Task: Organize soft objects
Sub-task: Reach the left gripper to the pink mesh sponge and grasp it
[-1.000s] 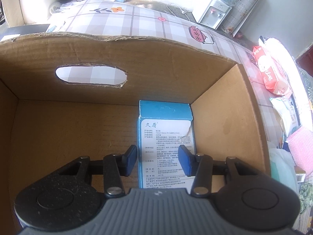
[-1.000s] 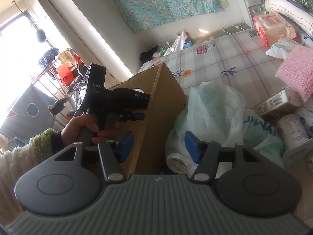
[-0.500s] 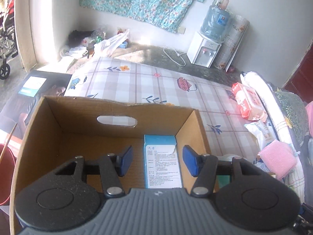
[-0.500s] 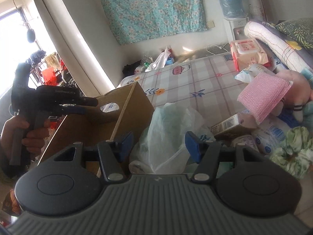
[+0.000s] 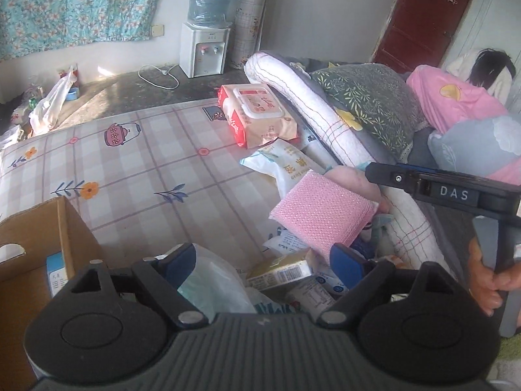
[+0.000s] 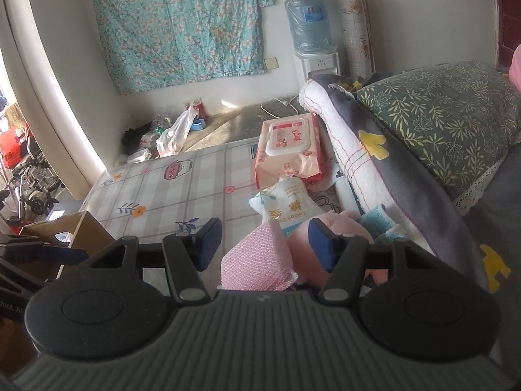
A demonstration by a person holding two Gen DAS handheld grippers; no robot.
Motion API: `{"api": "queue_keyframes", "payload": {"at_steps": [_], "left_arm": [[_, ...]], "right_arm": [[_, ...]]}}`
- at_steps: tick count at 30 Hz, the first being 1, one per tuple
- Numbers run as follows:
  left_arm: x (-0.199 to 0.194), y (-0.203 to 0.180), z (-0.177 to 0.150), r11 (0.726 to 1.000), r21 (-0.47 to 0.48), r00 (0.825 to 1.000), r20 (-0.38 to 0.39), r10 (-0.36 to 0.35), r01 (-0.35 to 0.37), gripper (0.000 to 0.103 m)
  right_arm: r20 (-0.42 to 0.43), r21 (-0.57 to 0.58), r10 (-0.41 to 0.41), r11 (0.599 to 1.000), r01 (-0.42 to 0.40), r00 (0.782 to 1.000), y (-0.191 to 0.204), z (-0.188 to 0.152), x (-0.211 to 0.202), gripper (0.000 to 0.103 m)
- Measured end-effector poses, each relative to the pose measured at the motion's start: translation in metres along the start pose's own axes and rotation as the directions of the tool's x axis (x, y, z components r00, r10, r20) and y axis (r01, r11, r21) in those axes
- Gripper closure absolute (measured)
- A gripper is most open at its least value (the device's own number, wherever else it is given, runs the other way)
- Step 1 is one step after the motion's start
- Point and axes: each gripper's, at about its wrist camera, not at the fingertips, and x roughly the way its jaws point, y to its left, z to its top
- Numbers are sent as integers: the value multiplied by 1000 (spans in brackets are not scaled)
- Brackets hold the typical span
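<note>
- Left wrist view: left gripper (image 5: 262, 259) has its blue pads spread wide and nothing pinched; the jaws have just been opening, only loose clutter shows behind the gap.
- Under and past the fingers: a translucent white plastic bag (image 5: 215, 285), a small yellow-beige carton with a barcode (image 5: 281, 268), and white printed packets, all heaped on the checked floral mat (image 5: 146, 169).
- Pink textured foam-like pad (image 5: 320, 213) lies tilted on the heap, just right of centre, leaning toward the rolled white quilt (image 5: 312, 107).
- Brown cardboard box with a cut handle hole (image 5: 39, 244) sits lower left; a blue-and-white small carton (image 5: 57, 273) stands inside it.
- Red-and-pink wet wipes pack (image 5: 257, 114) lies further back on the mat; a white cotton tissue pack (image 5: 286, 163) is just in front of it.
- Right edge: a hand (image 5: 491, 280) grasps the black handle of the other tool.
- Right wrist view: right gripper (image 6: 265, 244) has jaws part open, pressing on nothing; the pink pad (image 6: 255, 259) and a pale pink soft toy (image 6: 306, 244) lie below, between the pads, contact not clear.
- Wipes pack (image 6: 288, 150) and tissue pack (image 6: 288, 208) lie beyond on the mat (image 6: 182, 189); green leaf-print pillow (image 6: 446, 123) at right; cardboard box (image 6: 81, 231) at left.
</note>
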Motion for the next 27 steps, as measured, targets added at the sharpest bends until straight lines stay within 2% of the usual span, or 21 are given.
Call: {"api": "queue_keyframes", "payload": {"at_steps": [3,7,10,13,15,19,22,24,25,27], "left_arm": [[37,-4,9,993,-98,995,-72,-68,61,13],[77,5,20,963,-242,978,-141,-155,118,21],[104,14,25,931,-340,962,-180,-206,135,29],[125,23,26,886,-434,937,-212,-277,163,29],[135,27,26,862,-478,929,-215,-302,170,29],[145,28,31,830,-526,922,-201,-332,185,32],[147,27,33,819,-539,919,-191,-346,197,39],[145,26,33,816,-543,919,-183,-348,200,40],[144,26,32,814,-545,919,-182,-350,202,40],[143,25,31,809,-551,919,-176,-352,204,41]], "right_arm": [[-51,6,21,1000,-21,998,-11,4,27,47],[-99,-5,43,999,-44,994,-16,1,52,52],[-133,34,74,997,-70,988,-24,-4,63,55],[-161,60,106,993,-98,981,-30,-11,69,58],[-164,66,120,992,-111,979,-33,-13,70,59],[-165,62,129,991,-120,978,-35,-16,69,65],[-163,64,128,991,-119,978,-36,-17,67,67],[-161,76,139,989,-128,977,-38,-19,65,71],[-162,92,156,986,-142,974,-39,-19,63,76],[-162,95,155,985,-141,975,-37,-20,60,76]]}}
